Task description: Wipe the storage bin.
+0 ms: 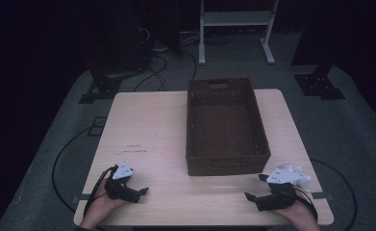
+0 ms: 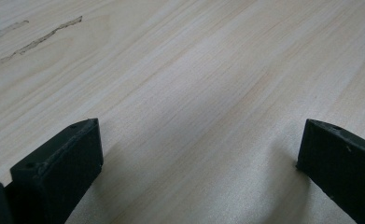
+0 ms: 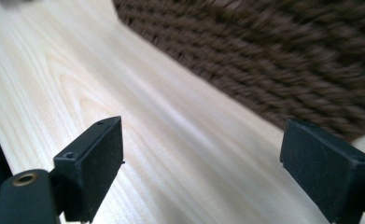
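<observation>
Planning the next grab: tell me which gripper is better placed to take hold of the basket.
Right, probably. The right gripper sits open just below the brown woven basket, whose near wall looms close in the right gripper view. The left gripper, also open, faces bare table, farther from the basket.

One table of pale wood stands in the high view, and on it sits one brown woven basket, set toward one o'clock from the table's middle. Two hand-held grippers are counted: the left gripper at about seven o'clock on the tabletop and the right gripper at about five o'clock, each with two black jaws and one grey three-cornered plate on top. One crumpled clear-white bag-like thing lies at four o'clock, just beside the right gripper, and one white metal stand rises on the floor at twelve o'clock, beyond the table.
</observation>
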